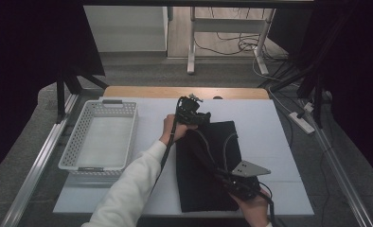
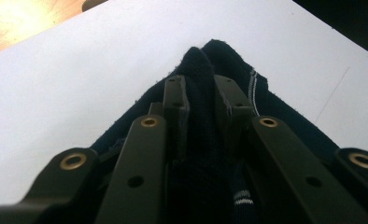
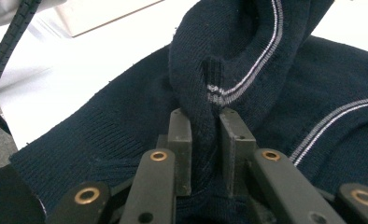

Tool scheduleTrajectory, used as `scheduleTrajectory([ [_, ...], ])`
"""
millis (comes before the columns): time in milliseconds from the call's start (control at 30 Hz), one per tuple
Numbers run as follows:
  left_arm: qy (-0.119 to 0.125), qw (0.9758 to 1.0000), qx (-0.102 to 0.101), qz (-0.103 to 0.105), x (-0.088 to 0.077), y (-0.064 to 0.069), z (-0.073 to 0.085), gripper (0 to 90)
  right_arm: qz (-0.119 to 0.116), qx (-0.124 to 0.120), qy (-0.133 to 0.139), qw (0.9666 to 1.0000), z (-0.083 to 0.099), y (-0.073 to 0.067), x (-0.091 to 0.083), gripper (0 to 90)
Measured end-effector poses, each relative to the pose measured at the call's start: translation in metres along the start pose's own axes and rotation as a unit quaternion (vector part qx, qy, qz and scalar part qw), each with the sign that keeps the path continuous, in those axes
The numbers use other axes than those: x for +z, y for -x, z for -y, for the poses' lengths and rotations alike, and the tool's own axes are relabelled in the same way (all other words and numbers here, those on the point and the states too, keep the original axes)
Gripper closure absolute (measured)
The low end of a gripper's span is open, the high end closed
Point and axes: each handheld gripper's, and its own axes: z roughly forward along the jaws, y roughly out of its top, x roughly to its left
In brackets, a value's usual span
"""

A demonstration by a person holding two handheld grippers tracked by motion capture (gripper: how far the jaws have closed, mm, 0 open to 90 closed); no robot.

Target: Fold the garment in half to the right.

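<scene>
A dark navy knitted garment [image 1: 208, 165] with thin white stripes lies lengthwise on the white table top [image 1: 270, 127]. My left gripper [image 1: 194, 116] is at the garment's far end, and a hand in a white sleeve holds it. In the left gripper view its jaws [image 2: 201, 81] are shut on a ridge of the navy fabric [image 2: 224, 53]. My right gripper [image 1: 225, 176] is at the near end under a grey three-cornered plate. In the right gripper view it [image 3: 205, 114] pinches a raised fold of the garment [image 3: 341, 79] near a striped ribbed edge.
A white perforated basket [image 1: 87, 168] stands on the left side of the table. A strip of bare wood [image 1: 175, 92] runs along the table's far edge. Dark drapes and stand legs flank both sides, and cables and a power strip [image 1: 302, 122] lie on the floor at the right.
</scene>
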Motion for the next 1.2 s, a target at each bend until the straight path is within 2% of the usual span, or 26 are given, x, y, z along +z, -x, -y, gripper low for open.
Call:
scheduleTrajectory([
  [233,0.005,1.0000,-0.003,0.002,0.011,0.005,-0.006,72.9,0.006,0.009,-0.011,0.9999,0.005,0.005,-0.004,74.6],
  [333,0.009,0.9999,-0.002,0.007,0.014,0.008,-0.008,70.8,0.016,0.012,-0.015,0.9997,0.009,0.009,-0.007,73.5],
  [433,0.018,0.9997,0.006,0.015,0.014,0.010,-0.009,59.3,0.031,0.020,-0.025,0.9990,0.012,0.013,-0.011,67.6],
  [533,0.029,0.9995,0.007,0.012,0.007,0.012,-0.009,45.2,0.052,0.045,-0.028,0.9973,0.019,0.021,-0.019,53.6],
  [667,0.042,0.9989,0.021,-0.002,-0.006,0.016,-0.007,37.7,0.061,0.051,-0.013,0.9967,0.019,0.024,-0.030,46.4],
  [767,0.047,0.9984,0.030,-0.003,-0.018,0.017,-0.003,35.7,0.061,0.048,-0.003,0.9970,0.013,0.024,-0.035,43.4],
  [867,0.055,0.9980,0.029,-0.003,-0.027,0.017,0.004,34.8,0.059,0.050,-0.003,0.9970,0.009,0.024,-0.033,41.4],
  [1200,0.067,0.9967,0.045,-0.005,-0.047,0.020,0.035,33.9,0.053,0.045,-0.041,0.9967,0.015,0.021,-0.023,40.9],
])
